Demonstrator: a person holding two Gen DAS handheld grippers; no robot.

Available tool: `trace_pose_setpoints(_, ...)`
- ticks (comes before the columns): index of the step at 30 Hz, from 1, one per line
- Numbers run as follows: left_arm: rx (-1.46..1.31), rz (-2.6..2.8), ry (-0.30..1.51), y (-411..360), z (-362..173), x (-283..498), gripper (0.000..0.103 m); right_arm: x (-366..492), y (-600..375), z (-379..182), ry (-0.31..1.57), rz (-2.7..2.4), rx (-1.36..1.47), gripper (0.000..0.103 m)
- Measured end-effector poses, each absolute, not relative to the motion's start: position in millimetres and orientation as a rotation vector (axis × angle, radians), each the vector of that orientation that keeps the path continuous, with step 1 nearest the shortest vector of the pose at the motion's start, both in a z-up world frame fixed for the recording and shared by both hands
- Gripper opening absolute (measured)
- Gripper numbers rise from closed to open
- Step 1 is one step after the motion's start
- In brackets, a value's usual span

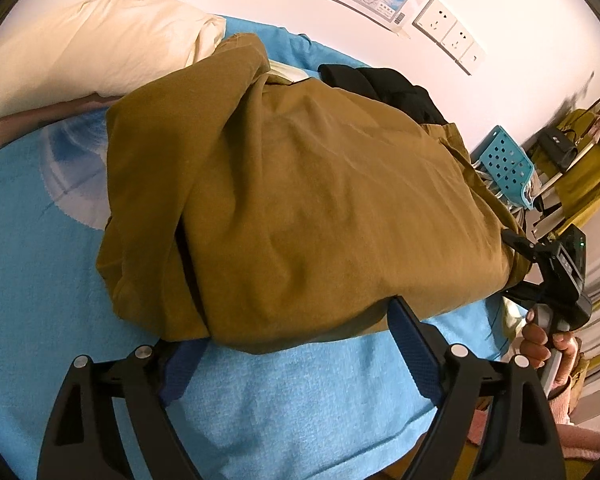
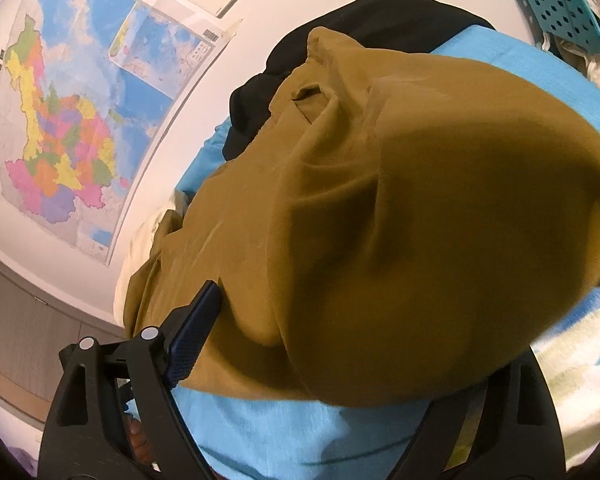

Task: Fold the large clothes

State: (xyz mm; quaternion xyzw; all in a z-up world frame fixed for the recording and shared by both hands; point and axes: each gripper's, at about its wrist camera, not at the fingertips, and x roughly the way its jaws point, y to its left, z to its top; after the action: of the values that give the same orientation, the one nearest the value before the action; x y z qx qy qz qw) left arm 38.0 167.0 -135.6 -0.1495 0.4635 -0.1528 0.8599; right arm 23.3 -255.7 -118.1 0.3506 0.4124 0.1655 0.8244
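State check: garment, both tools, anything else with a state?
brown garment: folded into a bundle, lying on the blue blanket
left tool: open, fingers straddling the bundle's near edge
right tool: open, bundle's edge between its fingers
black garment: crumpled behind the bundle
pillow: lying flat
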Motion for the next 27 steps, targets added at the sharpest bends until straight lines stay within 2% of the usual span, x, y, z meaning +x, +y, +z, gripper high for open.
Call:
trace_pose_setpoints(10,-0.413,-0.352,0.971,172.4,-135.7,47.9,0.094,42.1,-245.4,-117.2,0.867,0.333,0.727,0.084)
trace_pose_setpoints(17,-0.598,-0.323,0.93,187.5,-132.9,65.2,0.094,45.6,-244.0,-118.8,0.862,0.337,0.724,0.084)
trace_pose_setpoints(27,-0.471,-0.18,0.894,162.2,-126.0,65.9,0.094,47.7,-242.3,-117.6,0.853,0.335,0.717,0.088)
